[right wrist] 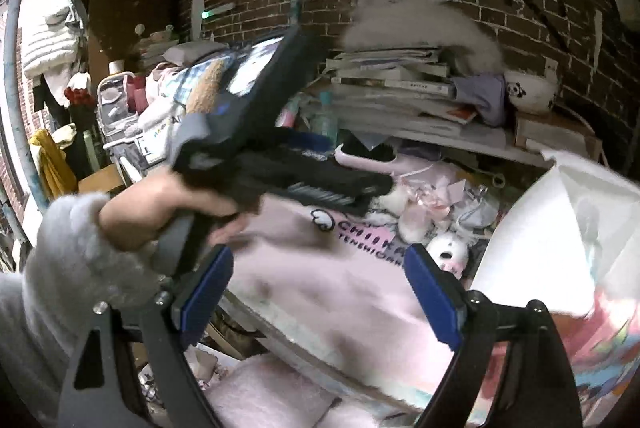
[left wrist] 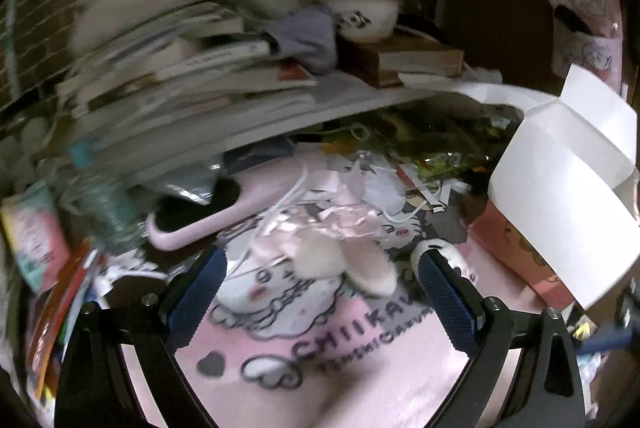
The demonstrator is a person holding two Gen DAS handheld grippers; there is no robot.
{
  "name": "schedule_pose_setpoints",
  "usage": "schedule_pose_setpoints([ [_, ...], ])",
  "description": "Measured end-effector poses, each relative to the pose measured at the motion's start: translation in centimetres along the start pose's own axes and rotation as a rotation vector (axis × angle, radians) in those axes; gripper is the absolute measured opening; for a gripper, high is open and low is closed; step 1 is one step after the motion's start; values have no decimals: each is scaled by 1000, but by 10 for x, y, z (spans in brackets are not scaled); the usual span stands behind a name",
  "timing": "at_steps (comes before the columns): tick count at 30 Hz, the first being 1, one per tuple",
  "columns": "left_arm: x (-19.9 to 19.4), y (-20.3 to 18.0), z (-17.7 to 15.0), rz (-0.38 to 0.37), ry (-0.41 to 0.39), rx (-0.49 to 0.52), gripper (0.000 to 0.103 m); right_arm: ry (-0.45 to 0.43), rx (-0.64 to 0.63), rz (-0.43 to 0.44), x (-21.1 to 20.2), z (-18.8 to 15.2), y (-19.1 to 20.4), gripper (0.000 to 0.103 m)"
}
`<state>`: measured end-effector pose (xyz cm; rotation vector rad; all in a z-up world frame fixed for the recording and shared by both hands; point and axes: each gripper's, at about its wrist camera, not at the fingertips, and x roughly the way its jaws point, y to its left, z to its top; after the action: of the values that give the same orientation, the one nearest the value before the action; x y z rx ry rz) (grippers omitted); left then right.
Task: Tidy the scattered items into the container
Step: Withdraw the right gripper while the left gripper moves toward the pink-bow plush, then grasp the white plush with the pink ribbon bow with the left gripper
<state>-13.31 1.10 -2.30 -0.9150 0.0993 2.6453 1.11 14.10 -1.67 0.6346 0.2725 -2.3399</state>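
Note:
A pale pink and white plush toy (left wrist: 348, 260) lies on a pink printed mat (left wrist: 360, 380), among pink ribbon and white cords. My left gripper (left wrist: 320, 284) is open just short of the toy, its blue pads on either side and clear of it. A small white plush (left wrist: 436, 250) lies by the right pad. The container, a white box (left wrist: 560, 184) with open flaps, stands at the right. My right gripper (right wrist: 320, 284) is open and empty over the mat (right wrist: 340, 300). Ahead of it are the small white plush (right wrist: 448, 252) and the white box (right wrist: 540, 228).
A hand in a fluffy sleeve (right wrist: 160, 204) holds the left gripper across the right wrist view. A pink hairbrush (left wrist: 192, 228) and a plastic bottle (left wrist: 104, 204) lie left of the toys. A shelf with stacked books (left wrist: 192, 68) and a panda bowl (left wrist: 372, 16) overhangs behind.

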Motion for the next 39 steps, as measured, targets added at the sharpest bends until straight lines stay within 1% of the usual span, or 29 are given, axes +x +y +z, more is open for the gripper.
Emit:
schedule_pose_setpoints([
  [2, 10, -3, 6, -14, 26, 2, 86, 15, 40, 13, 5, -8, -4, 86],
  [7, 33, -2, 11, -21, 84, -8, 85, 43, 165, 49, 12, -24, -21, 86],
  [9, 42, 3, 12, -32, 107, -40, 78, 50, 189, 52, 13, -28, -26, 86],
  [10, 47, 5, 12, -37, 122, -54, 69, 53, 194, 49, 14, -29, -27, 86],
  [11, 51, 7, 12, -38, 137, -63, 62, 55, 198, 47, 14, -30, -28, 86],
  [12, 56, 9, 12, -33, 153, -71, 60, 57, 201, 48, 15, -31, -30, 86],
  [15, 65, 12, 8, -33, 180, -84, 60, 58, 210, 59, 17, -32, -31, 86],
  [25, 70, 10, 4, -27, 195, -72, 62, 62, 247, 82, 21, -36, -39, 86],
  [27, 69, 9, 4, -23, 197, -72, 62, 60, 254, 84, 21, -36, -40, 86],
  [30, 68, 9, 3, -24, 195, -79, 59, 58, 264, 87, 21, -36, -41, 86],
  [31, 67, 9, 2, -26, 194, -80, 56, 58, 268, 90, 21, -36, -42, 86],
  [32, 66, 9, 1, -29, 192, -81, 52, 58, 271, 92, 21, -36, -42, 86],
  [36, 58, 10, -3, -70, 185, -103, 42, 55, 280, 92, 21, -37, -44, 86],
  [37, 56, 12, -5, -76, 182, -110, 38, 53, 282, 93, 20, -38, -45, 86],
  [38, 53, 13, -6, -77, 177, -115, 29, 52, 285, 94, 20, -38, -46, 86],
  [39, 50, 15, -7, -79, 173, -122, 27, 51, 287, 95, 20, -38, -47, 86],
])
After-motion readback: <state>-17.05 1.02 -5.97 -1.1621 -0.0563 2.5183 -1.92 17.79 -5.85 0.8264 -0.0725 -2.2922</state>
